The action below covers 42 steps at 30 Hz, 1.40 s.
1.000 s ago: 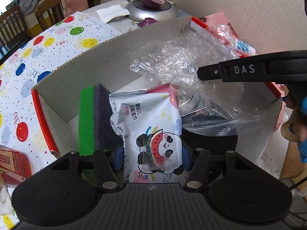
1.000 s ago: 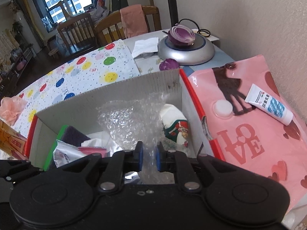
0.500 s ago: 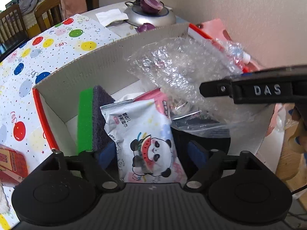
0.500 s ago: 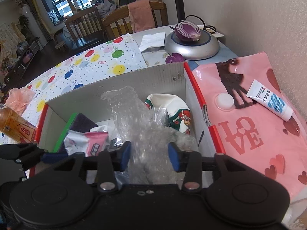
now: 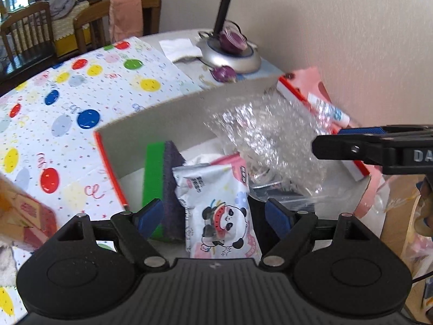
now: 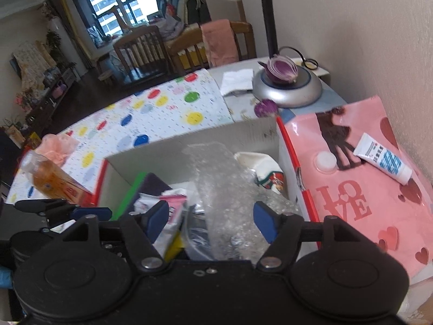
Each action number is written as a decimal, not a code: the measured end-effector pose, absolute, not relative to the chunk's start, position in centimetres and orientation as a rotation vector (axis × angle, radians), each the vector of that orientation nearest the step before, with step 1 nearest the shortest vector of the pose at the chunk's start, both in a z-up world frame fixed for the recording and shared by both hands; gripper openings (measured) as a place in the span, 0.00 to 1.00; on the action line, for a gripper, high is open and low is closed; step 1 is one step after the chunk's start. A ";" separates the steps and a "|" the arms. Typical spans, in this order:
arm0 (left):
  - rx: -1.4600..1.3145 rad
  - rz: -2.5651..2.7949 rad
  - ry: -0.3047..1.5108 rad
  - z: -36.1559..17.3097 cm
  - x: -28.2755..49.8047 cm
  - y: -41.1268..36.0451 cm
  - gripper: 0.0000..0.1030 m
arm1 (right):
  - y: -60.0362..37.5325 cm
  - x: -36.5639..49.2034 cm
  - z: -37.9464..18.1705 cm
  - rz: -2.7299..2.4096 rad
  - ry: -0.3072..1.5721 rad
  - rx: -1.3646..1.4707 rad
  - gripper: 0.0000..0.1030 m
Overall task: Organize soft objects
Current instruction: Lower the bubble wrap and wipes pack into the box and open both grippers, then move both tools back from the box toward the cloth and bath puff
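A cardboard box [image 5: 167,116] with red edges holds soft things: a panda-print wet wipes pack [image 5: 216,208], a green and purple sponge [image 5: 159,178], a sheet of bubble wrap [image 5: 268,138] and a white printed cloth [image 6: 268,170]. My left gripper [image 5: 215,215] is open above the wipes pack, which lies loose between the fingers. My right gripper [image 6: 211,220] is open over the bubble wrap [image 6: 222,189], which rests in the box [image 6: 243,138]. The right gripper also shows from the side in the left wrist view [image 5: 365,149].
A pink "LOVE" bag [image 6: 351,184] with a white tube [image 6: 384,159] lies right of the box. A cut red onion [image 6: 281,70] sits on a silver lamp base behind. A polka-dot cloth [image 6: 151,119], an orange bottle [image 6: 54,178] and a pink puff [image 6: 56,146] are to the left. Chairs stand beyond.
Both grippers opened: the left let go of the wipes pack, the right let go of the bubble wrap. Both have drawn back and up from the box.
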<state>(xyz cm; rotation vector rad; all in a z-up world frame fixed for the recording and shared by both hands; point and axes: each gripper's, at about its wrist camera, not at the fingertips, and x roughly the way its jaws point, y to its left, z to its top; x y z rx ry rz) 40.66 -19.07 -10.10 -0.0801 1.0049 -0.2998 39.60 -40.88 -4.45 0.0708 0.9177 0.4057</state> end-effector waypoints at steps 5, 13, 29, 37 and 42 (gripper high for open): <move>-0.117 -0.286 0.964 -8.2 39.4 -16.9 0.80 | -40.3 38.3 -2.4 0.445 0.875 0.071 0.74; -0.170 -0.216 0.890 -5.3 36.3 -11.8 0.80 | -38.1 35.7 0.1 0.512 0.820 0.045 0.80; -0.264 0.006 0.776 -3.2 29.4 0.8 0.90 | -27.6 32.4 2.5 0.684 0.789 0.001 0.88; -0.283 0.084 0.726 -3.5 27.0 6.4 0.99 | -21.1 31.1 3.3 0.757 0.789 -0.022 0.98; -0.268 0.114 0.722 -4.3 26.1 9.2 0.99 | -16.8 30.3 3.2 0.789 0.798 -0.039 1.00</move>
